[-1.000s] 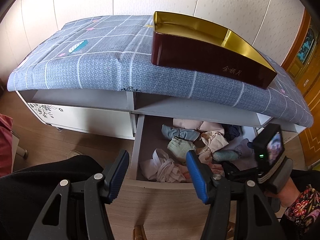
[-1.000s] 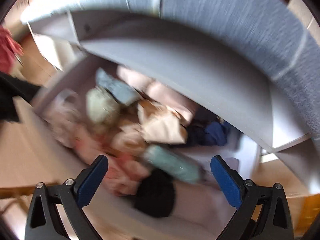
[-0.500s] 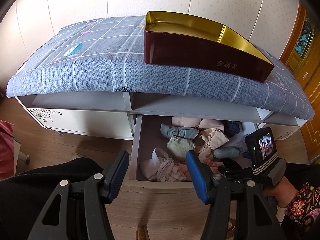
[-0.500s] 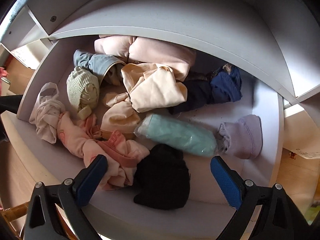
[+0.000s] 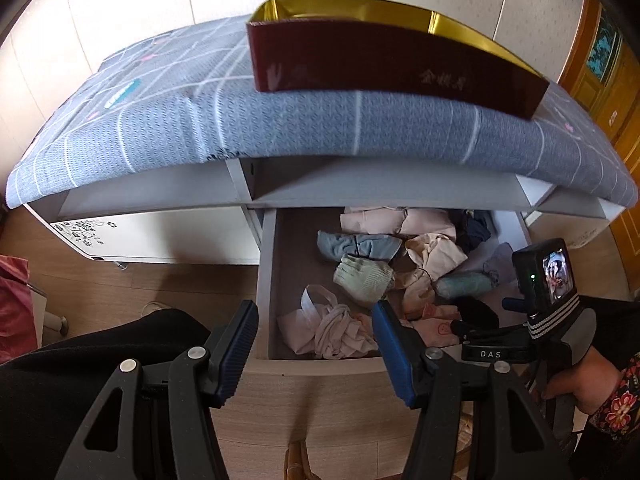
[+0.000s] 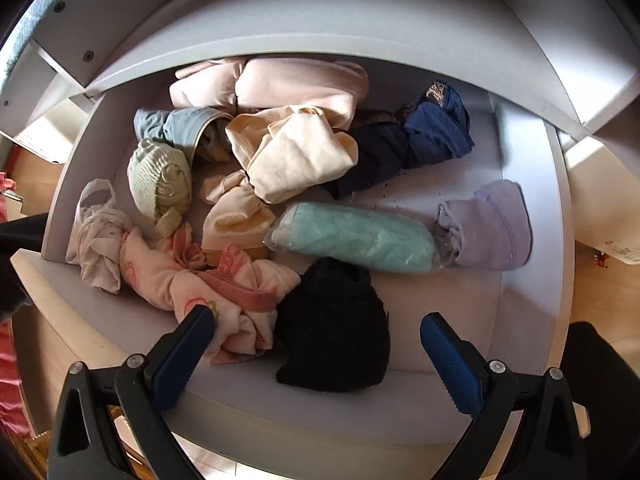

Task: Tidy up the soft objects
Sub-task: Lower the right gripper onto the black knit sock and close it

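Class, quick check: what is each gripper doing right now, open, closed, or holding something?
Left gripper: open, holding nothing, above the front edge of the drawer.
Right gripper: open, holding nothing, its fingers either side of the black cloth.

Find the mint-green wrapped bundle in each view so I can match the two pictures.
Left wrist view: the mint-green bundle lies at the drawer's right side, just left of the other gripper's camera.
Right wrist view: the bundle lies mid-frame, above the open right gripper.
Shared landmark: the black cloth beside it.
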The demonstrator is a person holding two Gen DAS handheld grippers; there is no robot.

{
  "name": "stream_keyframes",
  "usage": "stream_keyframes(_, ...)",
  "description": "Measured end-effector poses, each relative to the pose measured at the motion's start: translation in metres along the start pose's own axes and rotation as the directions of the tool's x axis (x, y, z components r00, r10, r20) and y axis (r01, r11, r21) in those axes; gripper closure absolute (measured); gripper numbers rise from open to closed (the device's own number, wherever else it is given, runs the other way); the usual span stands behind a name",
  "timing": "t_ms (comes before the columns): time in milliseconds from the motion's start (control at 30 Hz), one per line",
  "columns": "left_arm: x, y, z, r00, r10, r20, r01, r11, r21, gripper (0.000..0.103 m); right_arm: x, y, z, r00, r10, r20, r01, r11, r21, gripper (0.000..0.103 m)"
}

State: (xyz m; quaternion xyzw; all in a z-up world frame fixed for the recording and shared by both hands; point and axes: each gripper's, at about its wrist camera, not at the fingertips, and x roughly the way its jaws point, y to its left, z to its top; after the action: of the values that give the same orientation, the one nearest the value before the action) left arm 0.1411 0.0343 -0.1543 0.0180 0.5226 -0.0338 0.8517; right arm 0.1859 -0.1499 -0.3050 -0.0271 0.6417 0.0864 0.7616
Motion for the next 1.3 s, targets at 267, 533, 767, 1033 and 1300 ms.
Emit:
stream_keyframes(267, 0.046, 0.004, 0.017, 0.99, -0.045, -0.131, 0.04, 0.998, -0.045, 0.043, -0.006, 0.01, 0.003, 0.998, -0.025, -0.056, 0.025, 1.0, -0.016, 0.001)
stream_keyframes(533, 0.078, 0.012, 0.042, 0.987, -0.077, -0.138, 0.063, 0.992, -0.11, 0.043, 0.0, 0.002, 0.011, 0.978, 0.114, -0.176, -0.11, 0.993, 0.034, 0.0)
stream_keyframes(767, 0.109, 0.014, 0.05, 0.977, -0.081, -0.196, 0.052, 0.987, -0.151, 0.043, -0.039, -0.011, 0.044, 0.994, -0.06, 0.088, 0.063, 0.997, -0.037, 0.0)
stream_keyframes(1033, 0.149, 0.008, 0.055, 0.963, -0.036, -0.266, 0.002, 0.992, -0.127, 0.043, -0.027, -0.029, 0.04, 0.999, -0.046, -0.007, 0.046, 0.998, 0.038, 0.001)
stream_keyframes(1300, 0.165, 0.014, 0.052, 0.949, 0.015, -0.314, -0.056, 0.991, -0.123, 0.043, 0.002, -0.003, 0.04, 0.979, 0.03, -0.202, -0.033, 0.999, -0.011, 0.014)
